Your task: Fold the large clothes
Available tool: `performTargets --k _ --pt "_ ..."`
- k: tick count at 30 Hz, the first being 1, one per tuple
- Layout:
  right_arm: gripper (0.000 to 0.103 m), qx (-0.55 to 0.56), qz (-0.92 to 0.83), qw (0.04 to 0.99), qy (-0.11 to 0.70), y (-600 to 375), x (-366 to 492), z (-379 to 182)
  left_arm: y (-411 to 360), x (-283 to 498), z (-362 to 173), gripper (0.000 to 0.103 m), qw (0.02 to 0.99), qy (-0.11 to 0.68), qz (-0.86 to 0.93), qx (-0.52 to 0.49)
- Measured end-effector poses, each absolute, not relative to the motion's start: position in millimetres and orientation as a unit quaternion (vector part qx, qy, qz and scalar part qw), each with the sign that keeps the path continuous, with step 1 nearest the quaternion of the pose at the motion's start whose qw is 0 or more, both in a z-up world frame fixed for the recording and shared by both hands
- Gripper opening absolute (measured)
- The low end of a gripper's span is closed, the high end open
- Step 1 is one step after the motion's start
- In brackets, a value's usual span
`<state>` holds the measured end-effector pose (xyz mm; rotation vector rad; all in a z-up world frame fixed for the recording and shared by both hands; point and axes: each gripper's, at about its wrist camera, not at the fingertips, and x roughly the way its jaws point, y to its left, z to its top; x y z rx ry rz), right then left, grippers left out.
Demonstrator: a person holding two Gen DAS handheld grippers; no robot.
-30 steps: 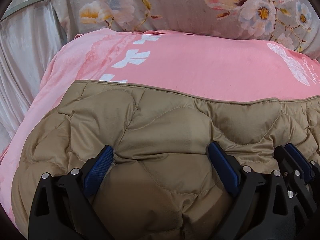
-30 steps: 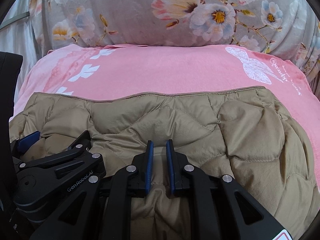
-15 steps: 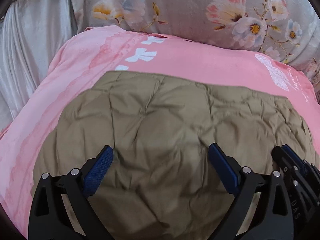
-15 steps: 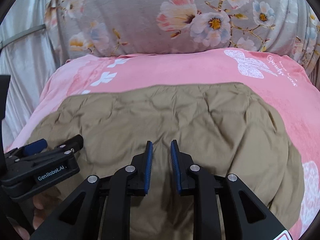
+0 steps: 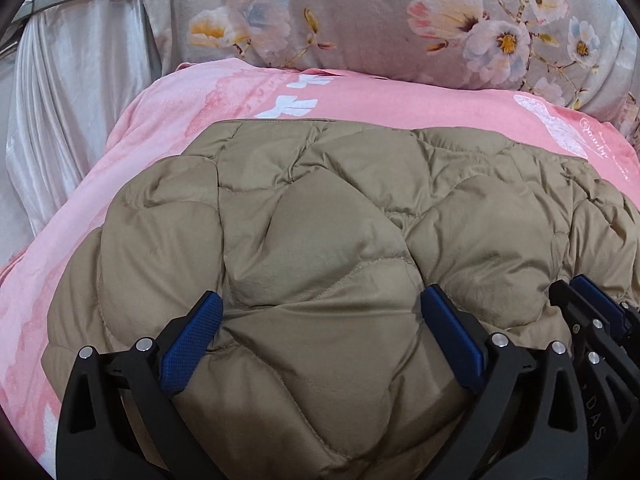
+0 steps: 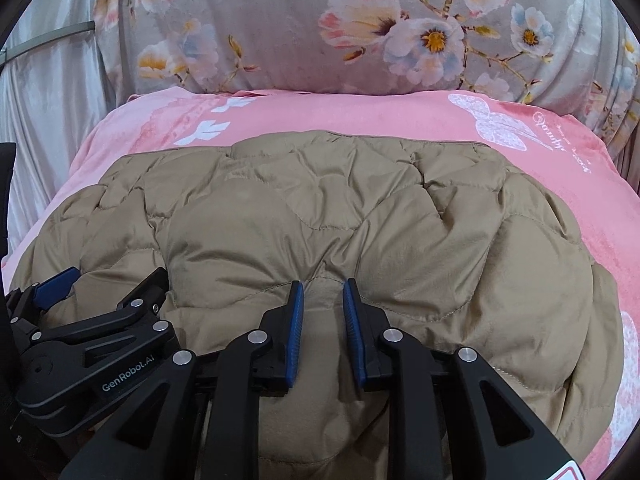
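- At the far left a pale satin curtain (image 5: pixel 76 92) hangs beside the bed; the left edge of your pink blanket (image 5: pixel 120 184) runs right up against it, so there's little spare room that way.
- Your tan quilted jacket (image 5: pixel 320 240) lies folded in the middle of the blanket, its straight far hem parallel to the back edge. A bare pink strip is free on the left side, across the back, and down the right side.
- Along the back edge a grey floral pillow (image 6: pixel 360 28) sits on the blanket, closing off the space beyond the jacket.
- Your left gripper (image 5: pixel 320 336) has its jaws spread wide over the near part of the jacket. The puffy fabric bulges up between the blue pads (image 5: pixel 192 340), but I can't tell whether they press on it; nothing is clamped.
- Your right gripper (image 6: pixel 323 332), just beside the left one, has its jaws a narrow gap apart and they have just been opening. A ridge of jacket fabric sits in the gap, with the pads not squeezing it.
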<state>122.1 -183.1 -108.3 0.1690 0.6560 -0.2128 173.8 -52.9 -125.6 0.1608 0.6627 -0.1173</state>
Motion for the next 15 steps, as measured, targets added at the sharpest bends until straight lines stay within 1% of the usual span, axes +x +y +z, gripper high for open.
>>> performTargets --k 12,15 --pt "0.022 0.078 -0.108 0.936 0.325 -182.5 123.9 -109.4 -58.9 174.4 -128.0 0.098 0.94 0.325 -0.043 0.094" --pt "0.022 0.079 -0.108 0.936 0.325 -182.9 123.8 -109.8 -55.9 172.7 -126.5 0.097 0.942 0.322 -0.049 0.085"
